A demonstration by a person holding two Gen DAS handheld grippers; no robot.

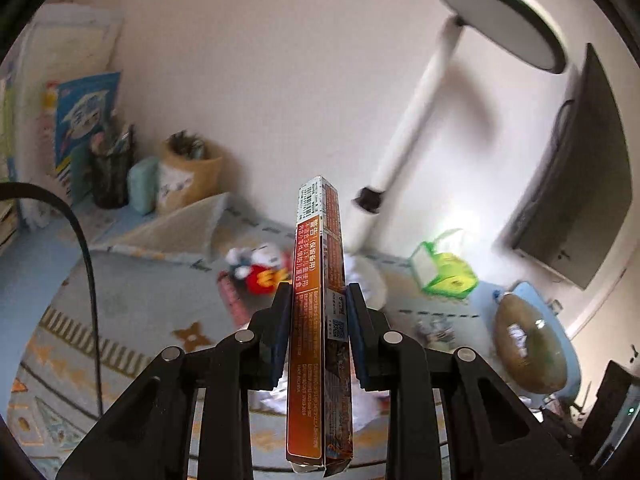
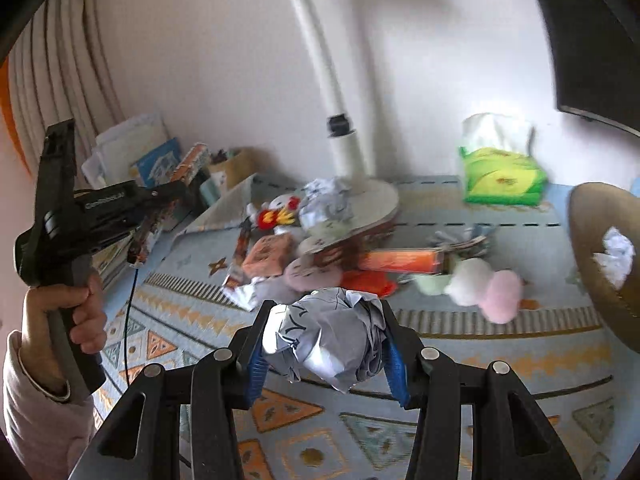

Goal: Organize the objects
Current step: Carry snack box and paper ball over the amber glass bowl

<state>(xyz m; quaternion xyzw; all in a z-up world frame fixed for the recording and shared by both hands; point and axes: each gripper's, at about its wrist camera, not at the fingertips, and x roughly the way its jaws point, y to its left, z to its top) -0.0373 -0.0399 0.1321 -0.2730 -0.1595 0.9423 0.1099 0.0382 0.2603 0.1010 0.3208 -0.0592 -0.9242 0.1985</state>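
Patterned surface (image 2: 500,364) against white wall, cluttered with toys, lamp base (image 2: 372,204), green tissue pack (image 2: 500,176).

Left gripper (image 1: 318,300): raised, angled downward; fingers (image 1: 282,320) nearly closed, clamped on long orange box (image 1: 318,280) standing on edge between them.

Right gripper (image 2: 326,320): angled downward above surface; fingers (image 2: 394,360) partly open, pinching crumpled paper ball (image 2: 324,340).

Right view only: person's hand (image 2: 64,320) on left gripper handle, pale sleeve, curtain.

Left view only: pen holder (image 1: 110,172), upright books in far corner.
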